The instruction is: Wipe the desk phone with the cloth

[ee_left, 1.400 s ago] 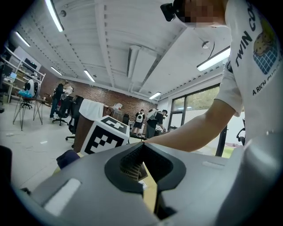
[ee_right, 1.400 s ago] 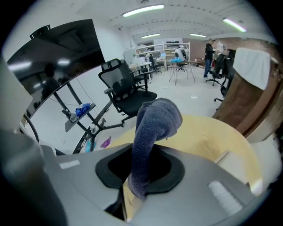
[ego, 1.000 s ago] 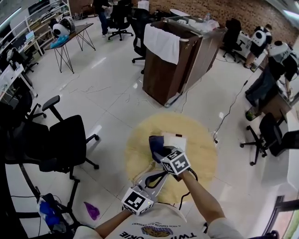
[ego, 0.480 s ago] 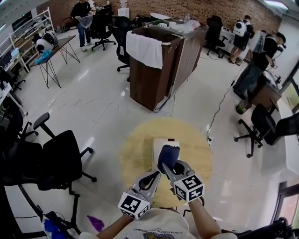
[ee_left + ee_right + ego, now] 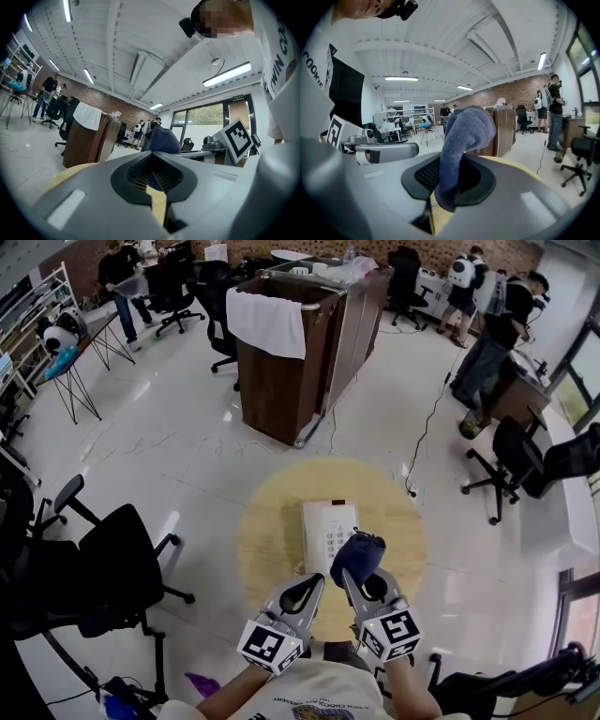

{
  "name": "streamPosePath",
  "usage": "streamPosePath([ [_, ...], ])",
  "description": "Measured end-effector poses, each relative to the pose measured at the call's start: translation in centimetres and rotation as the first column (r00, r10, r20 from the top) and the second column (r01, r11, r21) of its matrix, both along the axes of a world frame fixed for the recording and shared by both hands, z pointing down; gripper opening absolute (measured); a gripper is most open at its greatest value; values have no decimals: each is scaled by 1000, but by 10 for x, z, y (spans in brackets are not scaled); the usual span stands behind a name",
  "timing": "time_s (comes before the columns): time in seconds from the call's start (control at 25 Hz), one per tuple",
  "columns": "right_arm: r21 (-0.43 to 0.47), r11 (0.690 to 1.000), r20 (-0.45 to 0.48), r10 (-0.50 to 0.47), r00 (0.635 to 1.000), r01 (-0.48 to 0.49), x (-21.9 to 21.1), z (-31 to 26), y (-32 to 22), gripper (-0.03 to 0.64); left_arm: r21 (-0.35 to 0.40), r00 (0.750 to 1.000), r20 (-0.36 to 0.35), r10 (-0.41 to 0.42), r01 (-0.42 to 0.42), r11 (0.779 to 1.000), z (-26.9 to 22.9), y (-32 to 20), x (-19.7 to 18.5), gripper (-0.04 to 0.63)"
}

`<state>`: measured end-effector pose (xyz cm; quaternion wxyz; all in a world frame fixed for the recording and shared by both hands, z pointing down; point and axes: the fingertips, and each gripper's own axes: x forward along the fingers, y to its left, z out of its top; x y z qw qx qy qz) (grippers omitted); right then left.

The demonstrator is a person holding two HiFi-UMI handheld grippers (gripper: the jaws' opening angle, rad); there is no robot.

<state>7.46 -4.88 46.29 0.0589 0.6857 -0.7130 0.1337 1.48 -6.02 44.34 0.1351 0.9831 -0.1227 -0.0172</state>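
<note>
**Cloth poised at the phone's near right corner**

Right gripper (image 5: 362,579) was clamped on a bunched dark blue cloth (image 5: 357,556). The bunch sat over the near right corner of the white desk phone (image 5: 326,521), which lay about mid-table on the round wooden table (image 5: 267,531). I couldn't tell whether the cloth was touching the phone. Left gripper (image 5: 306,592) had its jaws together on nothing, just beside the right one, toward the table's near edge.

My read: a wipe stroke was due. To do it well, press lightly until the bunch flattens, sweep toward the far edge, and keep the jaw tips off the keys. Brace the phone with the left gripper if it slides.
</note>
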Motion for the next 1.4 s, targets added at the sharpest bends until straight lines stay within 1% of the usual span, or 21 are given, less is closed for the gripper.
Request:
streamPosePath([
  [0.12,6,1000,-7,31,999,-31,-3,-1,9,66,-7,1000,10,19,-19,1000,6,2,-2,-8],
  [0.28,31,999,-21,36,999,-35,-9,-8,20,66,9,1000,17,11,-11,1000,2,6,-5,-8],
  [0.48,54,999,-16,7,1000,-6,-19,-11,30,66,25,1000,20,-5,5,1000,-10,18,-7,-8],
  [0.6,69,997,-22,-17,1000,18,-24,-16,36,66,32,999,28,-22,21,999,-7,29,-7,-8],
  [0.8,82,996,-40,-37,999,40,-27,-21,52,64,34,999,33,-26,25,999,-7,54,-4,-8],
  [1.16,100,995,-43,-26,999,30,-23,-25,79,64,57,998,45,-44,41,998,-14,70,-4,-8],
  [1.28,103,994,-47,-39,998,44,-21,-24,84,64,55,998,40,-39,37,998,-15,77,2,-8],
  [1.4,101,994,-50,-44,998,48,-20,-24,89,64,73,999,42,-32,29,997,-17,84,5,-8],
])
